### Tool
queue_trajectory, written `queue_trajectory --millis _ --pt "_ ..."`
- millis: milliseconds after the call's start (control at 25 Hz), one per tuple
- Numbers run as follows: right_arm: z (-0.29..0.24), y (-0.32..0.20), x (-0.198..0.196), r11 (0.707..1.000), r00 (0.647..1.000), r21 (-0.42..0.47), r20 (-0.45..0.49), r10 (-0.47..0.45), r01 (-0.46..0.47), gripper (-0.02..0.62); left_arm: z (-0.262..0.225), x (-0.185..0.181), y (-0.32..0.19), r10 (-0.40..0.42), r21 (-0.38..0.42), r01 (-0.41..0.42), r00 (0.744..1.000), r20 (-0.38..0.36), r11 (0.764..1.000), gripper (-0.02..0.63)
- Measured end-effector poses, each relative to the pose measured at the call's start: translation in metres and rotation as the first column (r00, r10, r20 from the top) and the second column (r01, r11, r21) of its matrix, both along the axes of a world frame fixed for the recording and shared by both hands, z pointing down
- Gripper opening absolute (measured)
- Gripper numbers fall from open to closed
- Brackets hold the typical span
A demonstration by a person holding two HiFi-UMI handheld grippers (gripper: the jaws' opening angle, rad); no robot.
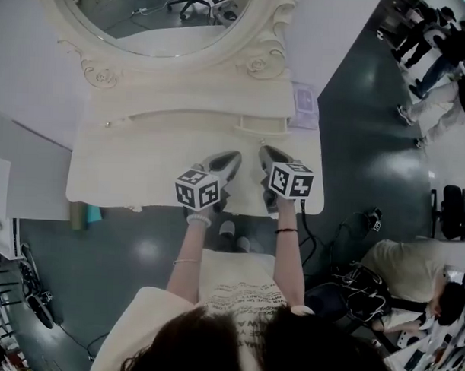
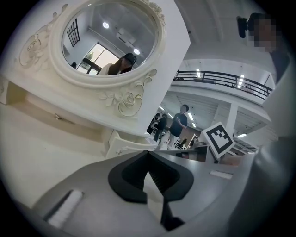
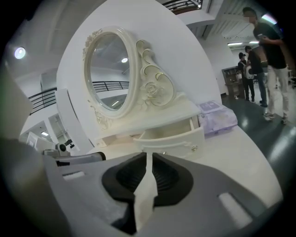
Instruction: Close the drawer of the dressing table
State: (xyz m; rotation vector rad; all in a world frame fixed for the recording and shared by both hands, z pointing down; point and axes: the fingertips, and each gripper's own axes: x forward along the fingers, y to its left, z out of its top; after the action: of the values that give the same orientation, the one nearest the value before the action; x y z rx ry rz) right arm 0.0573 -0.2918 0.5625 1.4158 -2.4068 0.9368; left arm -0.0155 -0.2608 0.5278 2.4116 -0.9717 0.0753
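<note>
The cream dressing table (image 1: 142, 170) carries an oval mirror (image 1: 158, 18). Below the mirror's right side a small drawer (image 1: 261, 126) stands pulled out; its front panel with a knob (image 3: 178, 141) faces me in the right gripper view, and it also shows in the left gripper view (image 2: 124, 144). Both grippers hover over the tabletop, short of the drawer. My left gripper (image 1: 232, 158) (image 2: 148, 152) is shut, tips together, holding nothing. My right gripper (image 1: 264, 153) (image 3: 148, 155) has its jaws a narrow slit apart, with only the tabletop showing through.
A pale purple tissue pack (image 1: 304, 103) (image 3: 216, 118) lies right of the open drawer, near the table's right edge. The left drawer (image 2: 55, 115) looks pushed in. A seated person (image 1: 412, 275) and cables (image 1: 343, 280) are on the floor to the right; people stand further off (image 1: 443, 44).
</note>
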Motion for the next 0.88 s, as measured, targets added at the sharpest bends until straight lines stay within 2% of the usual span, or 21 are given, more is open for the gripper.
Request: queue_trajectory --millis 320,600,880 --pt "0.018 -0.014 0.006 0.996 0.999 -0.075 -0.023 0.041 -0.043 0.076 0.011 -0.004 -0.013 0.003 -0.021 -0.003 1.0 0.005 1.0 -0.002" --pt "0.027 -0.02 0.006 0.992 0.998 -0.105 -0.025 0.063 -0.065 0.12 0.016 -0.006 -0.018 0.008 -0.036 -0.007 1.0 0.012 0.999 -0.002" --pt "0.037 -0.029 0.003 0.989 0.997 -0.129 -0.026 0.073 -0.075 0.124 0.022 -0.009 -0.025 0.009 -0.048 -0.008 1.0 0.019 0.999 -0.002"
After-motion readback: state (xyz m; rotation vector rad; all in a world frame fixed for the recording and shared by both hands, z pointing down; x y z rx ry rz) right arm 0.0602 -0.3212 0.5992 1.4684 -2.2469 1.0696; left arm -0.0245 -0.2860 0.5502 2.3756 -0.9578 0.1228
